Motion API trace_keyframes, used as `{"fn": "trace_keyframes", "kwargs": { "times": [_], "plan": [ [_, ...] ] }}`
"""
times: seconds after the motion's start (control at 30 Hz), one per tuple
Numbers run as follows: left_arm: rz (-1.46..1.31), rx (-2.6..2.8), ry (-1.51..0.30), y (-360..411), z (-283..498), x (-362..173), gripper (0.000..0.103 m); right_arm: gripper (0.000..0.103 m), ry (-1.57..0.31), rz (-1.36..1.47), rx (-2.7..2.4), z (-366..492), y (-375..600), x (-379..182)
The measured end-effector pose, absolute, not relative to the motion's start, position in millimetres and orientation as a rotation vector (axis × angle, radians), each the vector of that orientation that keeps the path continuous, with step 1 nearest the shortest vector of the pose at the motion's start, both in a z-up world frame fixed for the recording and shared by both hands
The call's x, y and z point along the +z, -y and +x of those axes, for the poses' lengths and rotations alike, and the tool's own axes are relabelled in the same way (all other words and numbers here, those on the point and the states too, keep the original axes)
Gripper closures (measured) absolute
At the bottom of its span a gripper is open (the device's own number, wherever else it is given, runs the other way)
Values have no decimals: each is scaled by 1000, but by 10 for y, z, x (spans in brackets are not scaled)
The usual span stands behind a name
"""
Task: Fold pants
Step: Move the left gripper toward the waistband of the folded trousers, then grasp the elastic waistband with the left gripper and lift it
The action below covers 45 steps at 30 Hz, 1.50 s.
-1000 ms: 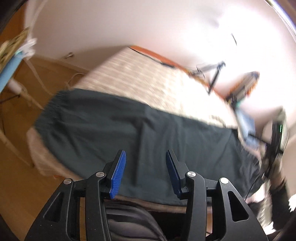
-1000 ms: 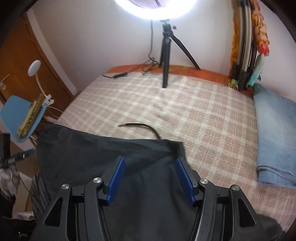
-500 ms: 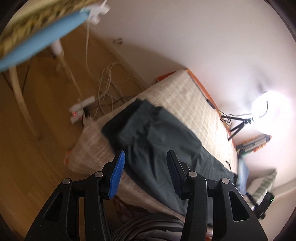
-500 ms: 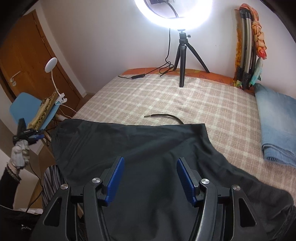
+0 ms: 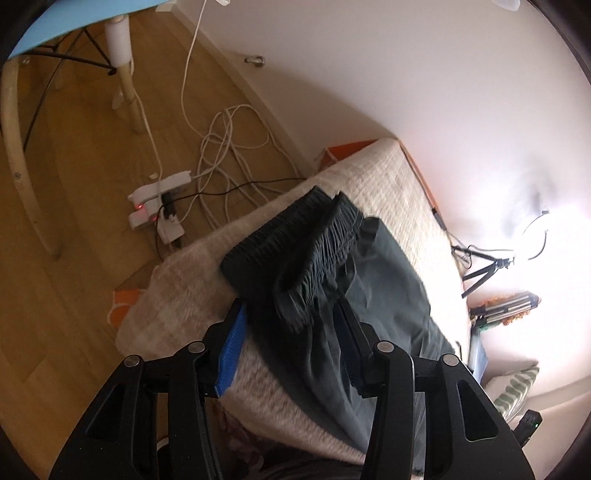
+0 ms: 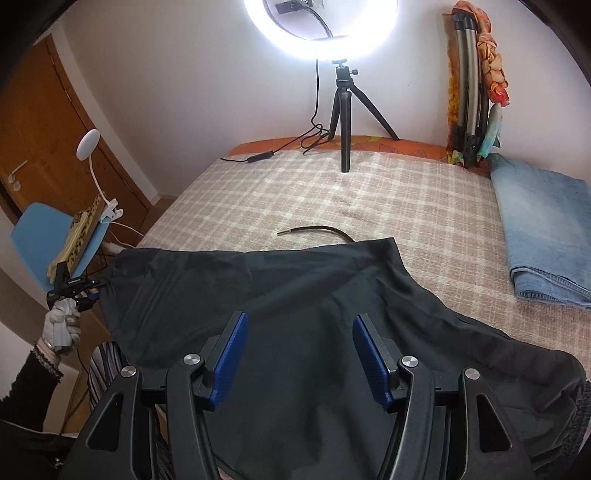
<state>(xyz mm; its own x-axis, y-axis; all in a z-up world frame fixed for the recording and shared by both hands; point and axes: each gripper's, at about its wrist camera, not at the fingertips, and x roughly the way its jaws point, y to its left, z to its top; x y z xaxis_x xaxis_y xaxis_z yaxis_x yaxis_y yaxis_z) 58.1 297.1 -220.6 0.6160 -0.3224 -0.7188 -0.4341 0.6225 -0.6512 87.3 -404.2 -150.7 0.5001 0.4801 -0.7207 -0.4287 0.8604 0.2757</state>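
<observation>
The left wrist view looks steeply down, close over the waistband [image 5: 314, 236] at the bed corner; the right wrist view faces the ring light [image 6: 321, 26]; both share the black pants [image 6: 295, 314]

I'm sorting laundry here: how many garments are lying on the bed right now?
2. The dark pants lie spread across the near part of the bed; folded blue jeans lie at its right edge. Anything beyond the frame can't be counted.
</observation>
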Motion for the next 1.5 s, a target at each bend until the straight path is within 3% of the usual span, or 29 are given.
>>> {"fn": "trace_keyframes", "kwargs": {
  "times": [0.57, 0.67, 0.73, 0.8, 1.1, 1.5],
  "plan": [
    [-918, 105, -830, -2996, 706, -2263, 54, 37, -917, 55, 575, 895, 3684, -1505],
    [-859, 150, -854, -2933, 772, -2223, 61, 36, -908, 66, 572, 875, 3689, -1479],
    [-817, 163, -869, -2884, 805, -2223, 79, 36, -905, 73, 570, 858, 3706, -1472],
    [-791, 167, -857, -2851, 803, -2216, 82, 36, -904, 78, 564, 850, 3735, -1477],
    [-519, 181, -806, -2478, 840, -1862, 85, 36, -902, 114, 539, 836, 3855, -1489],
    [-132, -44, -735, -1229, 870, -1259, 85, 36, -963, 148, 669, 860, 3423, -1670]
  ]
}}
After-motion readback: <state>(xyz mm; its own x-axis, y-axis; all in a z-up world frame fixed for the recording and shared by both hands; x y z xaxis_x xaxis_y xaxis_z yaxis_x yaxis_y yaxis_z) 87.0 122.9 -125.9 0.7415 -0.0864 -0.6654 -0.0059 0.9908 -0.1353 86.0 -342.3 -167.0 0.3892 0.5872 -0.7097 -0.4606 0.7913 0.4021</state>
